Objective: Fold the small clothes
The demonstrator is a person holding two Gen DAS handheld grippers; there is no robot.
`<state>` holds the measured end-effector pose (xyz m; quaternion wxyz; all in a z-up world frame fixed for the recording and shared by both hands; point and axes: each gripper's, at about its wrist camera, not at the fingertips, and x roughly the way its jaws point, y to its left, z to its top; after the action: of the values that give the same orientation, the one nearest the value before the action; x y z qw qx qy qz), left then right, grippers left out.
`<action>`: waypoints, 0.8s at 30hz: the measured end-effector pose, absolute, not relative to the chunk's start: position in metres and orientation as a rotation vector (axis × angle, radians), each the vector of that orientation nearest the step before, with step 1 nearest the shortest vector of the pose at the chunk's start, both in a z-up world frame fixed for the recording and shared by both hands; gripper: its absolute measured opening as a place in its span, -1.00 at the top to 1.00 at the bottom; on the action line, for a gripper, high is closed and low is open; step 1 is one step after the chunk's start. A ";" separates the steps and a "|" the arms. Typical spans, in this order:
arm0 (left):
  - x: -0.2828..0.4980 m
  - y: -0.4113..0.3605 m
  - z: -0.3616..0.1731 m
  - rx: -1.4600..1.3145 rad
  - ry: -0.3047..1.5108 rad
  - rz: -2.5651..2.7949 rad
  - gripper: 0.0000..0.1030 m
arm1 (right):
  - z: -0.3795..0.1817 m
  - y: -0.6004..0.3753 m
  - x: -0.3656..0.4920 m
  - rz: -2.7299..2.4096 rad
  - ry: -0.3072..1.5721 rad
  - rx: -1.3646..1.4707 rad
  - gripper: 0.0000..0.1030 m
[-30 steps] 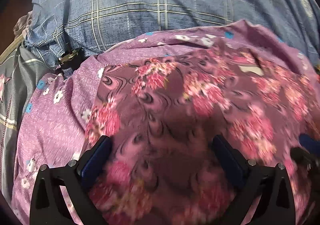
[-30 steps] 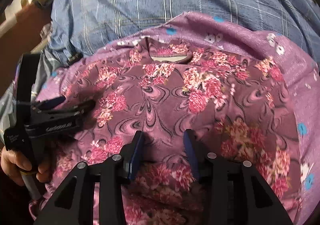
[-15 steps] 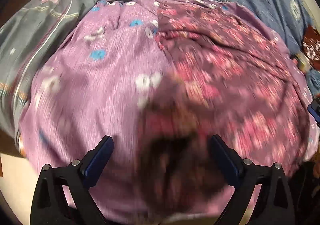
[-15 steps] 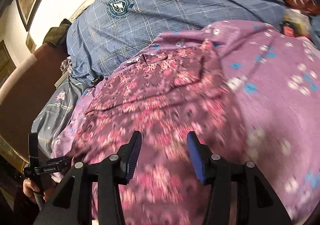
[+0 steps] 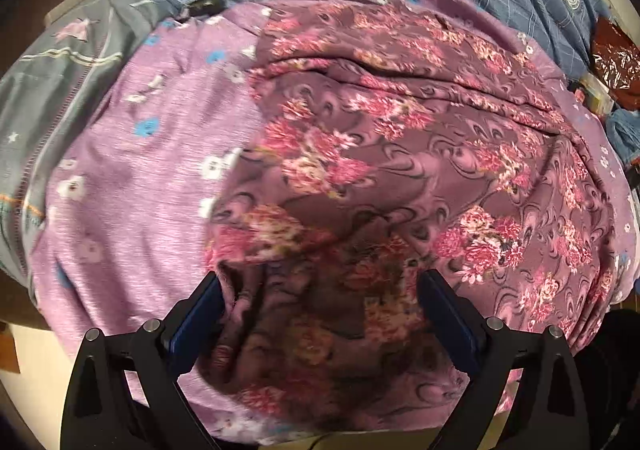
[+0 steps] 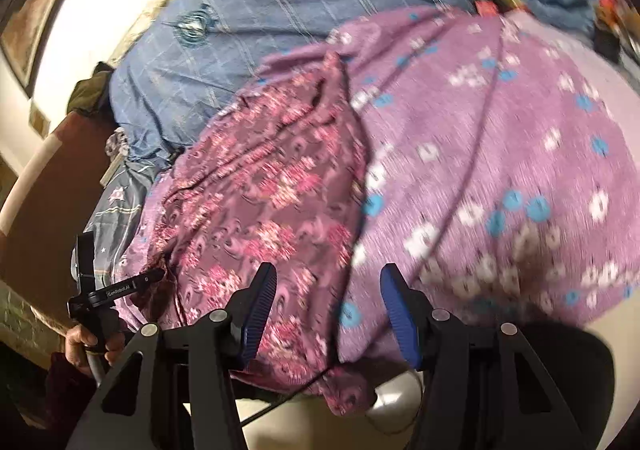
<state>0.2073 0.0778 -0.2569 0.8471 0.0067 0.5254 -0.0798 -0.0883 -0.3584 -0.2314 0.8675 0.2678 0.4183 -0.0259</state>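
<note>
The dark floral garment [image 5: 400, 154] is being seen folded to a narrower shape on the lilac flowered cloth [image 5: 132, 154] covering the bed, where a second earlier it was lying spread with its neckline showing. Both pairs of tongs are being drawn back from it: the left tongs [image 5: 320, 314] are being held wide and empty above its near edge, while the right tongs [image 6: 328, 310], just widened, are being carried with nothing between them. One fold is judged to be finished, with further folding probably being needed.
</note>
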 end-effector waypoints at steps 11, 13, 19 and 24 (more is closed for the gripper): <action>0.199 0.081 -0.254 0.011 1.010 -0.281 0.31 | -0.268 -0.337 -0.090 -0.098 1.061 0.603 -0.18; 0.196 0.083 -0.253 0.012 0.997 -0.297 0.32 | -0.264 -0.333 -0.089 -0.097 1.051 0.586 -0.18; 0.192 0.076 -0.260 0.021 0.970 -0.373 -0.09 | -0.246 -0.303 -0.098 0.152 1.034 0.592 -0.17; 0.188 0.070 -0.263 0.085 0.946 -0.355 0.53 | -0.284 -0.254 -0.101 0.370 1.227 0.608 0.04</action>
<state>0.1883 0.0699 -0.2632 0.8743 0.0409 0.4528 -0.1698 -0.1011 -0.2538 -0.2845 0.7589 0.2793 0.5633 0.1697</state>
